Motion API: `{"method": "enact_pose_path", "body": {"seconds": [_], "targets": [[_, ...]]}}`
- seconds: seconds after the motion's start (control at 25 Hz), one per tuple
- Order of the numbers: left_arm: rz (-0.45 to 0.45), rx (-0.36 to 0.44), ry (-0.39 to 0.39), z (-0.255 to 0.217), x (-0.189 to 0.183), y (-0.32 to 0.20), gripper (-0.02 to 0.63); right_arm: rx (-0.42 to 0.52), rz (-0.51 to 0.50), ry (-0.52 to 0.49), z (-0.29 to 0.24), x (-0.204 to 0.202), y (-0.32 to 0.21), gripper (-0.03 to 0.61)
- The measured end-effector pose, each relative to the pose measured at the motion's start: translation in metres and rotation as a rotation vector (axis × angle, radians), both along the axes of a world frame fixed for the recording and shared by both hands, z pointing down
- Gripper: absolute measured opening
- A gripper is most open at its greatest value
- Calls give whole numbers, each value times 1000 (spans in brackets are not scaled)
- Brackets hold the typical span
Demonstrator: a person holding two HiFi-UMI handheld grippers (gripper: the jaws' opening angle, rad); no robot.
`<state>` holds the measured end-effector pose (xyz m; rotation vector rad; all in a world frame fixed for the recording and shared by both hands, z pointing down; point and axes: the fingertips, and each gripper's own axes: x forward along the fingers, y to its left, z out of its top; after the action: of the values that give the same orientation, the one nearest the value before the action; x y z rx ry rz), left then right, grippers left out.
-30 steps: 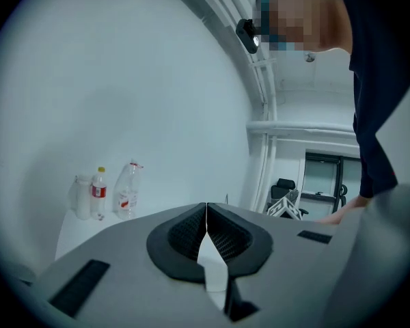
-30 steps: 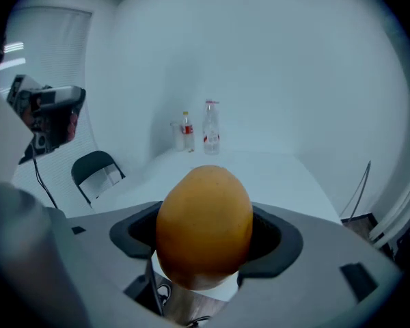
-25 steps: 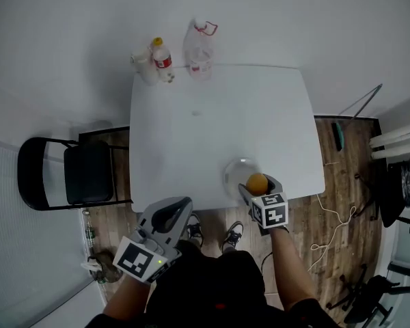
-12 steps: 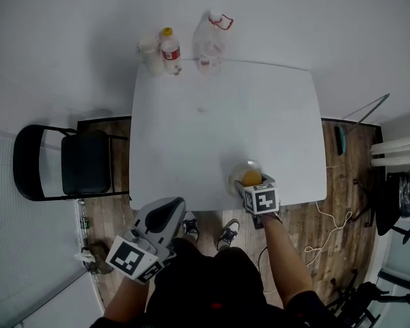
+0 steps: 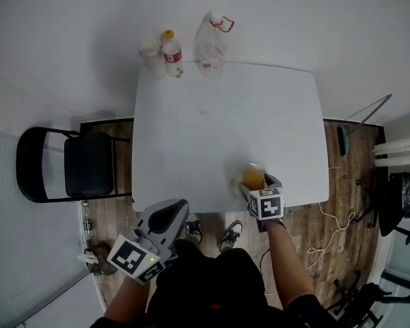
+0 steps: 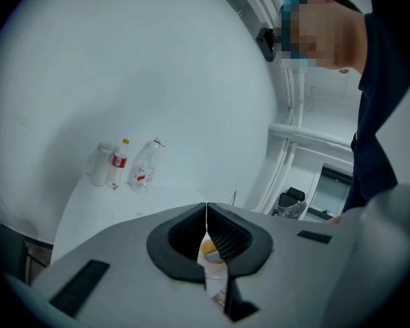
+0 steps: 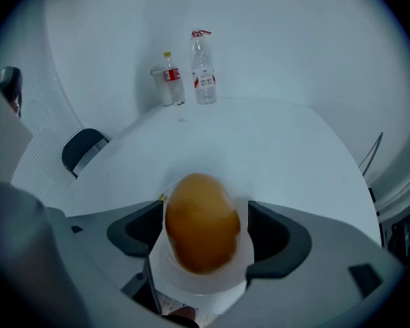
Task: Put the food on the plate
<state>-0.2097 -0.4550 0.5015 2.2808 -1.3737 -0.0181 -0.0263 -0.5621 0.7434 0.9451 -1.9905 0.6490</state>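
Right tongs (image 7: 205, 214) have just been opening and stand apart round the food (image 5: 254, 178), which lies on the plate (image 5: 236, 176) low and right in the head view, long side pointing along the jaws; left tongs (image 6: 206, 217), pressed together and empty, are well away.

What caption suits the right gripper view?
Right tongs, just opening, with an orange oval food between them over the plate.

The plate (image 5: 236, 181) sits at the table's (image 5: 212, 128) near edge, right of centre, with the food (image 5: 253, 178) on it. Bottles (image 5: 169, 53) stand along the far edge, toward the left corner. A chair (image 5: 78, 166) stands left of the table.
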Motion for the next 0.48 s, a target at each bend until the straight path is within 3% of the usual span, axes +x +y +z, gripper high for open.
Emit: {"method": "enact_pose_path", "body": {"seconds": [0.28, 0.44, 0.48], "targets": [[30, 10, -23, -12, 16, 2, 23, 137, -2, -52, -58, 12, 6, 371], [56, 26, -29, -19, 32, 3, 23, 263, 55, -153, -101, 29, 20, 365], [64, 27, -31, -21, 37, 4, 23, 307, 86, -180, -115, 36, 23, 308]]}}
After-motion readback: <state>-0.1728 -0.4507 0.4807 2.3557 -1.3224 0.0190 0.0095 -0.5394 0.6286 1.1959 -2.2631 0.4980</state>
